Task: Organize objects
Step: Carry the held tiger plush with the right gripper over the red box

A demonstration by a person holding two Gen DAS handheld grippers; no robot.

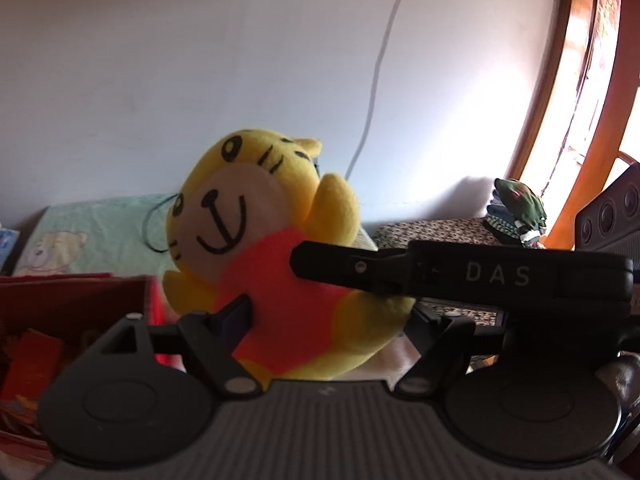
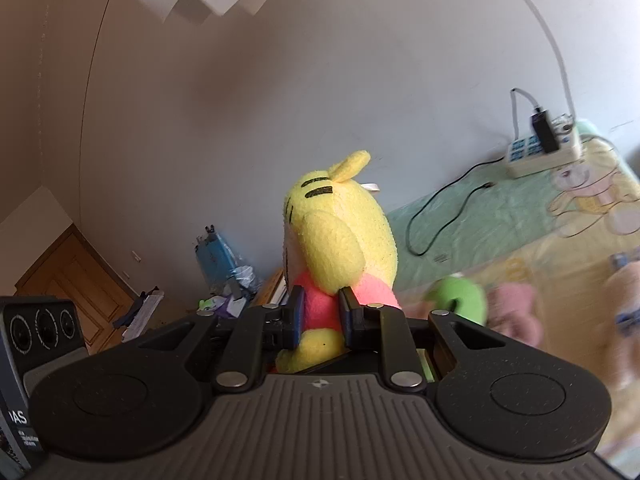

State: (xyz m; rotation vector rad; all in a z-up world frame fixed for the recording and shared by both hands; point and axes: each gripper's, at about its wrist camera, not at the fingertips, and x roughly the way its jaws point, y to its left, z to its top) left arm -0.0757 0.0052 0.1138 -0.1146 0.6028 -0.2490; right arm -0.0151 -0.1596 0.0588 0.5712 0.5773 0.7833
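A yellow tiger plush (image 1: 256, 248) with a cream face and a pink-orange shirt is held up in the air. My right gripper (image 2: 319, 318) is shut on its pink middle; in the right wrist view I see the plush (image 2: 340, 236) from the side. In the left wrist view the right gripper's black finger (image 1: 344, 270) reaches in from the right and presses the shirt. My left gripper (image 1: 332, 316) is open around the plush's lower body, one finger (image 1: 236, 316) visible at its left, the other hidden behind the right gripper.
A red box (image 1: 76, 320) with red items sits low at the left. A pale green bear-print blanket (image 2: 500, 216) covers the bed, with a power strip (image 2: 540, 152) and black cable. A green plush (image 2: 460, 300) and a pink plush (image 2: 516, 308) lie blurred on the bed. Folded clothes (image 1: 516, 212) sit by the window.
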